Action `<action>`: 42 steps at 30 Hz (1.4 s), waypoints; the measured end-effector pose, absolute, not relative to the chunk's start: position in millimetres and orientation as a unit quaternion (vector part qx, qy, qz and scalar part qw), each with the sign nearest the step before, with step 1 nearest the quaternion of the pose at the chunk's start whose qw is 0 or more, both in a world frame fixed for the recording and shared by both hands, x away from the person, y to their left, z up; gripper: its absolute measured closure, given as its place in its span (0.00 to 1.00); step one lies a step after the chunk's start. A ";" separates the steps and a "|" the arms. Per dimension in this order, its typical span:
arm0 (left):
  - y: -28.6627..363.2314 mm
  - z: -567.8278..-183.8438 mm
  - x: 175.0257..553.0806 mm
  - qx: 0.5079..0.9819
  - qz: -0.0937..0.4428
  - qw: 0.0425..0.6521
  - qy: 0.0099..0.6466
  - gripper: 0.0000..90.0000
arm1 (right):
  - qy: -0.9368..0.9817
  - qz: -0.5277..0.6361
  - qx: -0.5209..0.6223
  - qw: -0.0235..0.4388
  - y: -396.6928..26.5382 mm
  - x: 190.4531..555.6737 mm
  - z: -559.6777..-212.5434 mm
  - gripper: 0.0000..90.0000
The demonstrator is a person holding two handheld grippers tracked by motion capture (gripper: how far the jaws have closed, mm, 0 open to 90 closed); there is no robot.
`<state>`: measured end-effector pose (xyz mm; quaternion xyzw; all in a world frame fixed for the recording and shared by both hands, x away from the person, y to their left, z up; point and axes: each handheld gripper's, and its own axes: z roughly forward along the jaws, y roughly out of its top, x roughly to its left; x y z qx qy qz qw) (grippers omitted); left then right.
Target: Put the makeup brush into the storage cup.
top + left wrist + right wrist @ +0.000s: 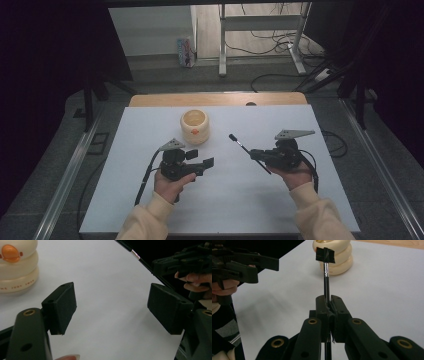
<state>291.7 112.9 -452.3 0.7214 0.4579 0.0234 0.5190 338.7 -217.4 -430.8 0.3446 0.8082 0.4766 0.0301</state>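
table: white sheet (150,210) over wood
holder: cream ringed pot (194,126) toward the far edge, upright
left gripper (202,166): jaws wide apart, nothing between
right gripper (257,155): clamped on brush
brush (325,272): thin black handle, bristles toward pot

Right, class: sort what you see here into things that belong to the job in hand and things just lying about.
In the job:
- brush, clamped in the right gripper
- cream holder
- left gripper, jaws open

Lying about:
- carton on the floor
- floor cables
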 end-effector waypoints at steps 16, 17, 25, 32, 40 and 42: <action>83.0 -457.6 312.5 0.716 -0.015 0.528 0.456 0.28 | 0.809 0.477 0.343 0.030 -214.9 338.6 -433.1 0.95; 81.5 -458.3 314.2 0.715 -0.018 0.530 0.456 0.29 | 0.809 0.477 0.342 0.030 -214.4 338.4 -433.2 0.95; 66.3 -462.0 323.6 0.710 -0.057 0.547 0.440 0.32 | 0.812 0.476 0.337 0.031 -209.5 337.5 -435.5 0.95; 59.7 -466.1 330.0 0.701 -0.078 0.552 0.444 0.39 | 0.817 0.473 0.329 0.029 -199.7 335.0 -439.0 0.95; 59.3 -470.3 334.1 0.689 -0.103 0.557 0.452 0.50 | 0.820 0.475 0.319 0.024 -190.1 330.6 -440.6 0.95; 58.7 -470.5 334.0 0.684 -0.103 0.560 0.456 0.53 | 0.822 0.473 0.316 0.023 -187.6 329.6 -441.2 0.95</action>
